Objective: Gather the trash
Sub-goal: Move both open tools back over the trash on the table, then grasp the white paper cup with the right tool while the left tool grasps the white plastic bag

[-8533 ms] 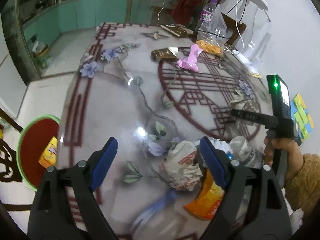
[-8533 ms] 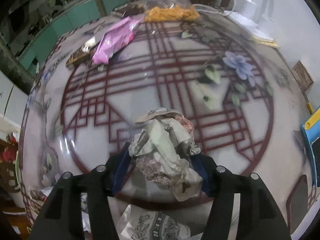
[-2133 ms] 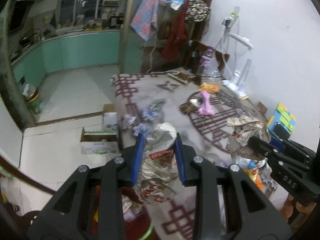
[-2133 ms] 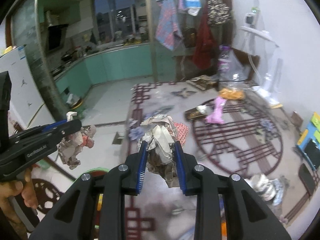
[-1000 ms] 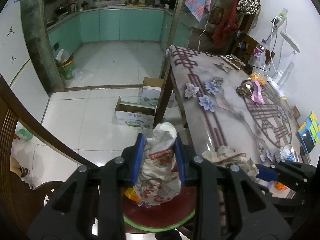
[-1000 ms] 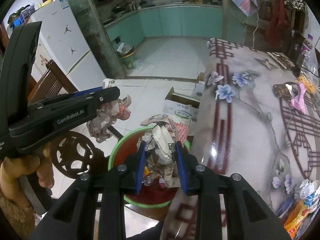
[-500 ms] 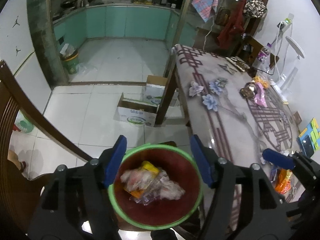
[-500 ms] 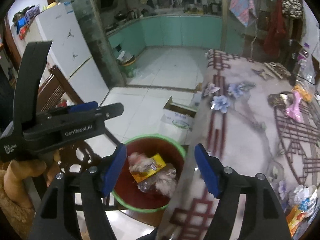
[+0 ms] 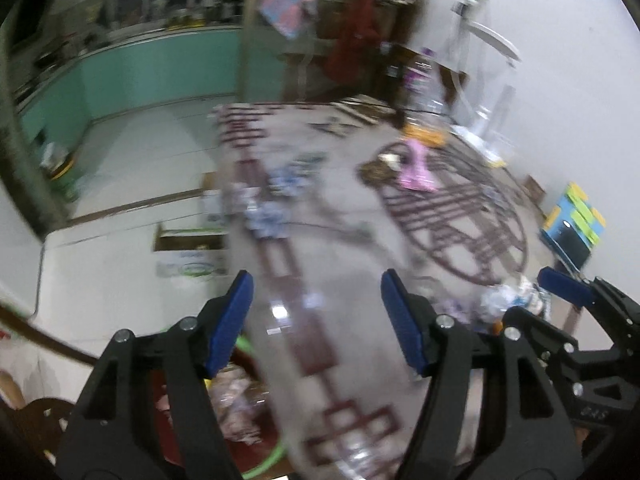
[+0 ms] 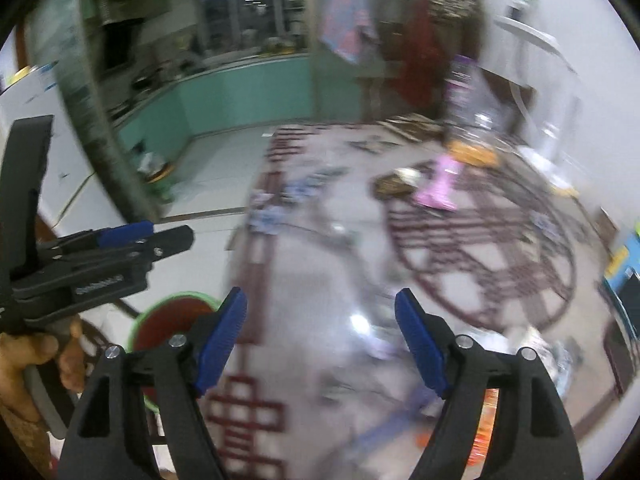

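Both views are blurred by motion. My left gripper [image 9: 313, 284] is open and empty over the near left edge of the patterned table [image 9: 340, 240]. The red bin with a green rim [image 9: 272, 456] sits below its left finger, with crumpled paper trash [image 9: 236, 396] inside. My right gripper [image 10: 320, 296] is over the table with its jaws opening and nothing between them. The bin [image 10: 172, 312] lies to its lower left. A pink wrapper [image 9: 416, 168] and a brown wrapper [image 9: 376, 168] lie far on the table. A trash pile [image 9: 508, 296] lies near the right.
Cardboard boxes [image 9: 188, 256] stand on the floor left of the table. A bottle [image 9: 420, 76], a white lamp [image 9: 492, 40] and a blue and yellow item [image 9: 572, 228] line the table's far and right sides. A hand [image 10: 36, 356] holds the left gripper's handle.
A second ago each gripper held crumpled paper above the bin; half a second ago both stood open with the paper in the bin. Now both have swung from over the bin towards the table.
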`<state>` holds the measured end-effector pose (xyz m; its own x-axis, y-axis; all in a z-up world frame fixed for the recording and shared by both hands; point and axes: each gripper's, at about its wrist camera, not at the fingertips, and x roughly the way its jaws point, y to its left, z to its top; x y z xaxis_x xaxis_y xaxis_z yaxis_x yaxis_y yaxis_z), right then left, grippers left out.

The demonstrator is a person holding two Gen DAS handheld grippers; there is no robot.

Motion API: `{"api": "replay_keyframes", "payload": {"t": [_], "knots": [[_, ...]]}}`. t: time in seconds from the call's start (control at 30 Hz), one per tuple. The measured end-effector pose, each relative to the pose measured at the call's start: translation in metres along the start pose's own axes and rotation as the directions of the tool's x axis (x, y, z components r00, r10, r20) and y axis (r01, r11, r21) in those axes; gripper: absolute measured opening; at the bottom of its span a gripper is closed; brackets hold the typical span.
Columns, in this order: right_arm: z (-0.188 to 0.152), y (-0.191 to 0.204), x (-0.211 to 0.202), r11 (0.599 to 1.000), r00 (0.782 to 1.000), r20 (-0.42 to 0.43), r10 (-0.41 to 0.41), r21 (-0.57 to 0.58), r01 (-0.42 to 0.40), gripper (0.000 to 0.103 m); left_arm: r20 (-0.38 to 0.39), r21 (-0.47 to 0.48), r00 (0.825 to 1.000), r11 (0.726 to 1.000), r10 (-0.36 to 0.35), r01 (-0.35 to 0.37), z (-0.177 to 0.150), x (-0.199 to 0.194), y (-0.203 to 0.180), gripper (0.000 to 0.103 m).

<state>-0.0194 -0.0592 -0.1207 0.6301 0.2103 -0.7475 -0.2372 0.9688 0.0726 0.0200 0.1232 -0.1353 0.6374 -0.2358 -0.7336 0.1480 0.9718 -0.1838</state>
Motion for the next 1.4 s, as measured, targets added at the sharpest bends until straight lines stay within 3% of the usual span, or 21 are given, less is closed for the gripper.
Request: {"api": "replay_keyframes", "payload": {"t": [0.2, 0.33, 0.43, 0.57, 0.8, 0.93, 1.1, 1.17, 1.4], "knots": [[-0.017, -0.095, -0.012, 0.991, 0.993, -0.028, -0.113, 0.07, 0.115, 0.074, -0.034, 0.07, 0.996, 0.993, -0.089, 0.091, 0.005, 0.03, -0.083, 0.064], [-0.03, -0.156, -0.005, 0.987, 0.983, -0.1, -0.152, 0.03, 0.156, 0.071, -0.059, 0.102, 0.991, 0.987, -0.12, 0.125, 0.001, 0.047, -0.136, 0.064], [-0.041, -0.19, 0.019, 0.985, 0.966, -0.194, -0.173, -0.04, 0.168, 0.042, -0.079, 0.109, 0.99, 0.986, -0.12, 0.128, -0.003, 0.057, -0.163, 0.064], [-0.061, -0.218, 0.062, 0.983, 0.934, -0.326, -0.149, -0.149, 0.105, 0.041, -0.11, 0.114, 0.988, 0.986, -0.106, 0.119, -0.007, 0.074, -0.198, 0.064], [-0.084, -0.23, 0.102, 0.95, 0.909, -0.385, -0.163, -0.309, 0.04, 0.043, -0.177, 0.092, 0.98, 0.99, -0.09, 0.107, -0.018, 0.106, -0.239, 0.064], [-0.077, -0.241, 0.104, 0.955, 0.921, -0.37, -0.121, -0.296, 0.006, 0.04, -0.239, 0.074, 0.969, 0.994, -0.064, 0.084, -0.029, 0.126, -0.248, 0.065], [-0.044, -0.266, 0.084, 0.99, 0.951, -0.307, -0.028, -0.142, -0.017, 0.04, -0.315, 0.032, 0.948, 0.998, -0.041, 0.054, -0.037, 0.154, -0.248, 0.066], [-0.031, -0.276, 0.077, 0.996, 0.96, -0.28, 0.0, -0.089, -0.025, 0.04, -0.329, 0.026, 0.944, 0.999, -0.02, 0.03, -0.04, 0.163, -0.247, 0.074], [-0.009, -0.285, 0.064, 0.998, 0.974, -0.226, 0.027, -0.054, -0.04, 0.04, -0.398, 0.015, 0.918, 1.0, 0.007, -0.002, -0.044, 0.192, -0.248, 0.073]]}}
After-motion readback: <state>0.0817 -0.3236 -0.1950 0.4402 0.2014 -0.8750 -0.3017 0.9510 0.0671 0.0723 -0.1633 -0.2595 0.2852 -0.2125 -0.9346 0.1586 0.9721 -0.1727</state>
